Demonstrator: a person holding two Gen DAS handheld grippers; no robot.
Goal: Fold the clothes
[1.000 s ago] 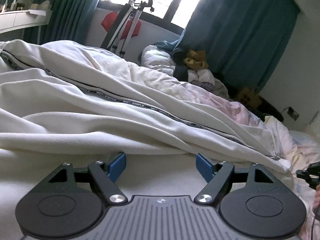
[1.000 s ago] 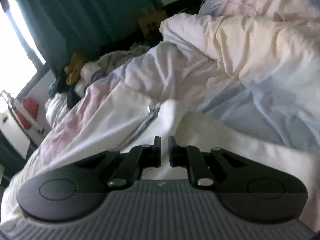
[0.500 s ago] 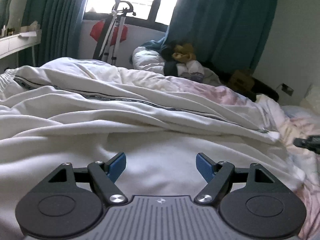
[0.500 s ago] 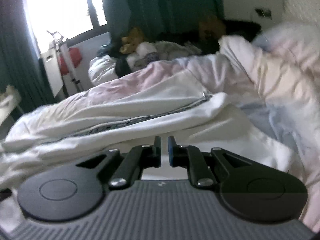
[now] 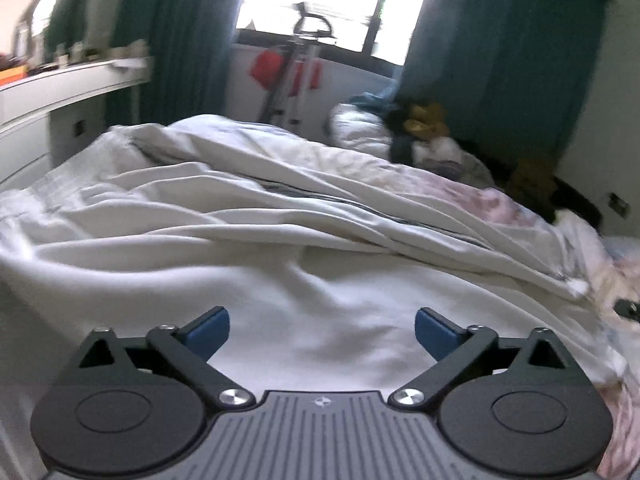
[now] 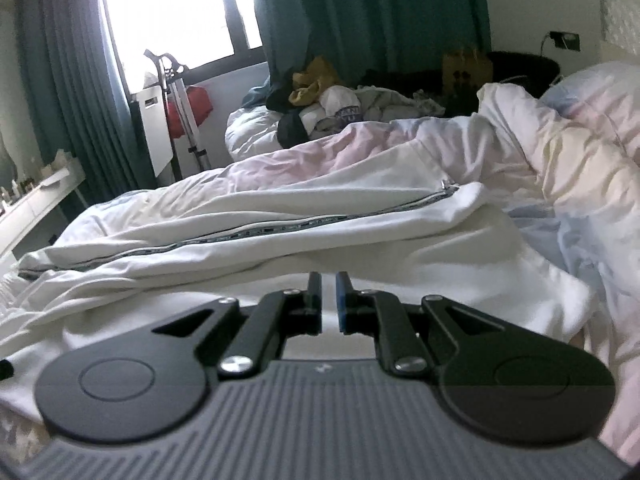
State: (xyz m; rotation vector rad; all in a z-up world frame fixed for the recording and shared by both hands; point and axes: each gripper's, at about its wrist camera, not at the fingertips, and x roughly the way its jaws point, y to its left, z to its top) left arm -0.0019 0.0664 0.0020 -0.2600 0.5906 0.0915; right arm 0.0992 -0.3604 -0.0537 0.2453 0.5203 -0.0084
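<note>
Fingers first: my left gripper (image 5: 322,330), low in the left wrist frame, has its blue pads (image 5: 208,330) spread wide and the jaws are opening further, with nothing between them, only white cloth lying below. My right gripper (image 6: 328,304), low centre of the right wrist frame, shows a narrow slit between its fingers; its jaws are opening too, and I see no fabric caught in that slit.

Beyond both sits the white garment (image 6: 304,224), stretched across the middle of each frame on the bed (image 6: 580,184), with a dark patterned stripe (image 6: 280,228) running from lower left toward a zipper end at centre right. It looks doubled over along that stripe.

I judge the step in hand to be letting go after a fold and lining up the next one. To do it well I would lift both tools clear before travelling, so the pads don't drag the top layer, then take the two ends of one edge level with each other.

Compared with a second ago, the left pads stand much further apart, the right fingers have parted from a near-closed pinch, and both views sit higher and more level, showing more of the garment. At the far top, the window (image 5: 332,0), teal curtains (image 6: 360,12) and clothes pile (image 6: 328,100) fill the background.
</note>
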